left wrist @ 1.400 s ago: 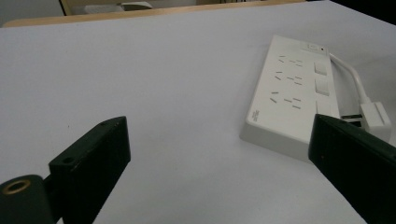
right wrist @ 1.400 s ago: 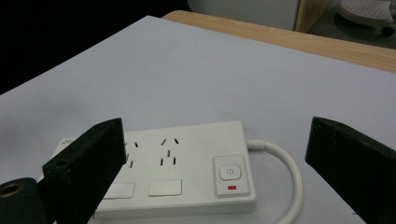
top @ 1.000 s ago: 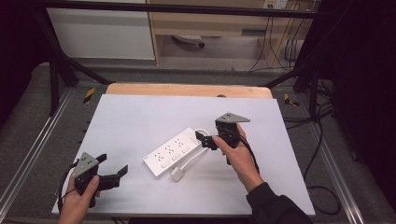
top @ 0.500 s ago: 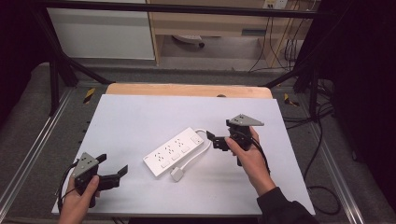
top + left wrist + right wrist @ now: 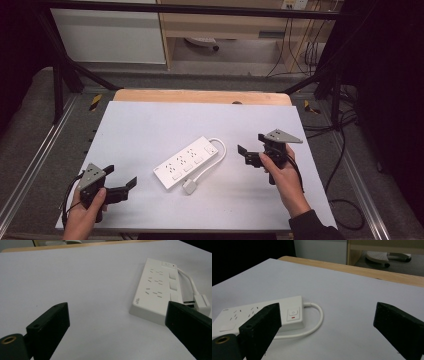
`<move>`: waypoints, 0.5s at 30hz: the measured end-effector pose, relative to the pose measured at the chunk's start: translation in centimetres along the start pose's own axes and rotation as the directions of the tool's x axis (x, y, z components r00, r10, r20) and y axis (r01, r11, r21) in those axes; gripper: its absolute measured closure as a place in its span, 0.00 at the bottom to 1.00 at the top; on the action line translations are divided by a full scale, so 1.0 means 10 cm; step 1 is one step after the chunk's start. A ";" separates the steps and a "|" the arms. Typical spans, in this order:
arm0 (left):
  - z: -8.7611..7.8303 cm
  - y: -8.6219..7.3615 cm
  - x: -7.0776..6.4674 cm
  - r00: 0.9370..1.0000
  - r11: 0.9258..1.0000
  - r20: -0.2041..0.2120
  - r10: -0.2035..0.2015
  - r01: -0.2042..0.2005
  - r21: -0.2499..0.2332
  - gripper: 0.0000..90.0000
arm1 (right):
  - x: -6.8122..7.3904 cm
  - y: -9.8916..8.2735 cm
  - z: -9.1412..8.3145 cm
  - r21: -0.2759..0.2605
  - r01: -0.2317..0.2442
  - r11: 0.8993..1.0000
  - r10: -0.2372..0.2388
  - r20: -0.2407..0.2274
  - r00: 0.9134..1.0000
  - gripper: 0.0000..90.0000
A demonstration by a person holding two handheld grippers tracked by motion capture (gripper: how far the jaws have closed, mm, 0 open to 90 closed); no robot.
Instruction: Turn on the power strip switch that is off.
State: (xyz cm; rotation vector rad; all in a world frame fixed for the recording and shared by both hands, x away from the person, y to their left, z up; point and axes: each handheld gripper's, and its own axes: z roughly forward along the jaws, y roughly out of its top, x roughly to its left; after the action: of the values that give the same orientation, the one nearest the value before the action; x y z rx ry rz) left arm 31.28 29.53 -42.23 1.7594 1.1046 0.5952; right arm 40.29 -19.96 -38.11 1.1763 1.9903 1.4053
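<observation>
A white power strip (image 5: pixel 188 161) lies diagonally in the middle of the white table top (image 5: pixel 150 125), its cord (image 5: pixel 214 159) looping back to a white plug (image 5: pixel 190 186) beside it. My left gripper (image 5: pixel 121 182) rests at the front left, open, nothing between its jaws; the left gripper view has the strip (image 5: pixel 157 287) and plug (image 5: pixel 201 302) ahead to the right. My right gripper (image 5: pixel 250 147) is held to the right of the strip, open and empty. The right gripper view has the strip's switch end (image 5: pixel 293 313) and cord (image 5: pixel 317 320) at the left.
A wooden table edge (image 5: pixel 200 96) runs along the back of the white top. Beyond it are a white cabinet (image 5: pixel 110 35), a wooden shelf unit (image 5: pixel 225 25) and cables on the floor. Black frame legs stand at both sides.
My right gripper has drawn back to the right, away from the power strip's switch end. The left gripper and the strip have stayed put.
</observation>
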 end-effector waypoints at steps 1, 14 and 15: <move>0.00 0.00 0.00 1.000 1.000 0.000 0.000 0.000 0.000 0.06 | -0.02 -0.02 -0.02 -0.002 -0.004 1.000 0.004 0.004 1.000 0.09; 0.00 0.00 0.00 1.000 1.000 -0.001 -0.003 0.003 0.002 0.06 | -0.31 -0.31 -0.40 -0.032 -0.048 0.998 0.051 0.081 0.995 0.06; 0.00 0.00 0.00 1.000 1.000 -0.001 -0.003 0.003 0.003 0.06 | -0.32 -0.34 -0.43 -0.034 -0.053 0.998 0.056 0.089 0.994 0.06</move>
State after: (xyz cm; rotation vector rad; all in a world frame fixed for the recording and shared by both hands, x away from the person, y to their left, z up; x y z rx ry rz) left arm 31.28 29.51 -42.28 1.7594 1.1091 0.5927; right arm 37.57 -25.41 -39.93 1.2661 1.8814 1.3805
